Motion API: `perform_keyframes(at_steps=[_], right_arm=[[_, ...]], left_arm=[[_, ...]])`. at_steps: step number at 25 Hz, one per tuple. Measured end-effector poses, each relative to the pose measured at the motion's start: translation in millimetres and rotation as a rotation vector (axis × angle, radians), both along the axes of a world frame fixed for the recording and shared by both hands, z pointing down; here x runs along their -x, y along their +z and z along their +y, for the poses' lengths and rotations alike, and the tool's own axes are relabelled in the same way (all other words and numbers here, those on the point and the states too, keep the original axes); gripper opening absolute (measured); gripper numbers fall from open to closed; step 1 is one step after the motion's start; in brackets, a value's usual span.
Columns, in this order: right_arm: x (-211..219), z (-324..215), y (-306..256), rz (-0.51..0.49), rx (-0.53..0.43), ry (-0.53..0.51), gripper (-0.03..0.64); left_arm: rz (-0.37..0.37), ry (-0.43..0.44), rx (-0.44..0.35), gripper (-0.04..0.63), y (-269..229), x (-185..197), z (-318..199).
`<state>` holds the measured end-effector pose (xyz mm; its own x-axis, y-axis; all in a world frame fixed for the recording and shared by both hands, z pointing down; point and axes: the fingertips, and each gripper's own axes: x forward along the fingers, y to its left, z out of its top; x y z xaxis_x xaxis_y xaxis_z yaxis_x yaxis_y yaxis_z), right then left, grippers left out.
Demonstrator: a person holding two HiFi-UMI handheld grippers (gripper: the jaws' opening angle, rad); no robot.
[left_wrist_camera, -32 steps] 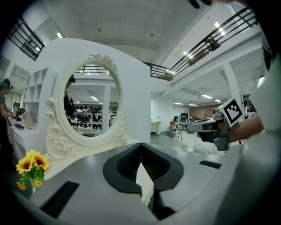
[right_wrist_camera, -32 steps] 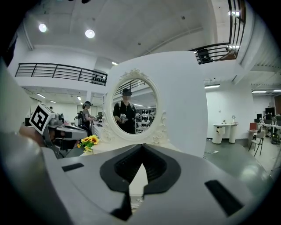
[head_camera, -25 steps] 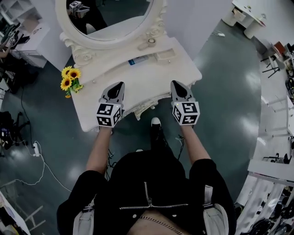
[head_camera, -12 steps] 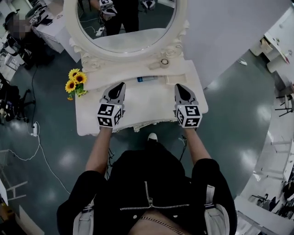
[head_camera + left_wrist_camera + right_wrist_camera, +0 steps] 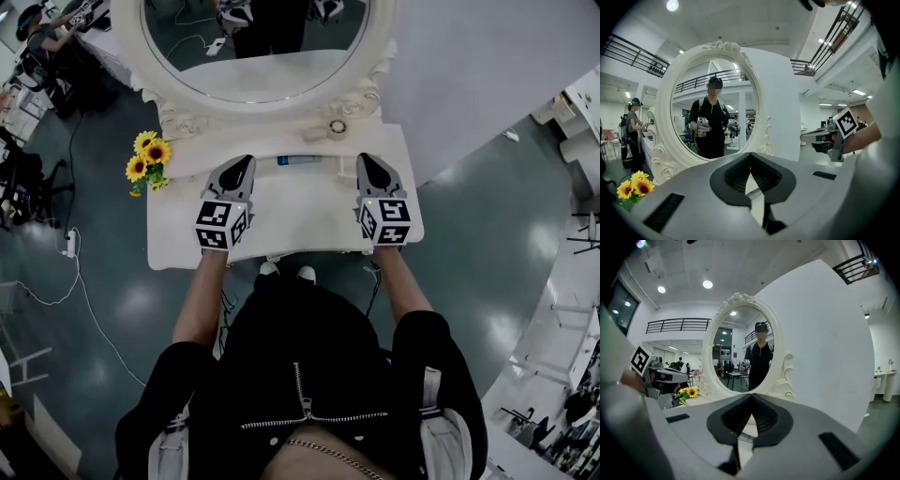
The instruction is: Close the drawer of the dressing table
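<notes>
Both hand-held grippers have moved forward across the white counter [image 5: 300,211] since a second ago. They hung over its front edge then; now their tips sit near the back ledge. The counter, skewed across the head view before, now lies square to the person, and more of the oval mirror [image 5: 253,47] fills the top of the frame.

Left hand-held gripper [image 5: 246,161]: jaws pressed together, nothing between them, pointing at the mirror base with its tip just left of a blue-and-white tube [image 5: 298,159]. Right hand-held gripper [image 5: 366,157]: jaws also pressed together and empty, just right of the tube. The two run parallel, well apart, each with its marker cube toward the person. Whether either one touches the counter top cannot be told.

Drawer: belongs to the front of the counter, but from above the top's front edge hides it. Neither gripper view looks at it, so its position cannot be told.

Sunflowers [image 5: 147,159] stand at the counter's left rear corner. A small round thing [image 5: 337,127] lies on the ledge under the mirror, to the right. Two shoe toes [image 5: 307,274] show at the counter's front edge. The mirror reflects the person holding both grippers. A white cable [image 5: 70,281] trails on the dark floor to the left.
</notes>
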<state>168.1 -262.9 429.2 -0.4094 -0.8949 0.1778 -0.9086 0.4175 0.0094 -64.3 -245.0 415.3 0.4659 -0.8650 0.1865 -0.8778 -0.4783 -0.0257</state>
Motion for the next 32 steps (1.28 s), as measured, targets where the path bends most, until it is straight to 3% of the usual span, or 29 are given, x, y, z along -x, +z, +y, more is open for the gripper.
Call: perform_keyframes(at_steps=[9, 17, 32], right_arm=[[-15, -7, 19, 0.002, 0.038, 0.04, 0.009], [-27, 2, 37, 0.019, 0.041, 0.071, 0.138], [-58, 0, 188, 0.105, 0.366, 0.141, 0.152]], left_arm=[[0.004, 0.041, 0.049, 0.021, 17, -17, -22], [0.007, 0.075, 0.1, 0.021, 40, -28, -26], [-0.023, 0.042, 0.176, 0.021, 68, -6, -26]])
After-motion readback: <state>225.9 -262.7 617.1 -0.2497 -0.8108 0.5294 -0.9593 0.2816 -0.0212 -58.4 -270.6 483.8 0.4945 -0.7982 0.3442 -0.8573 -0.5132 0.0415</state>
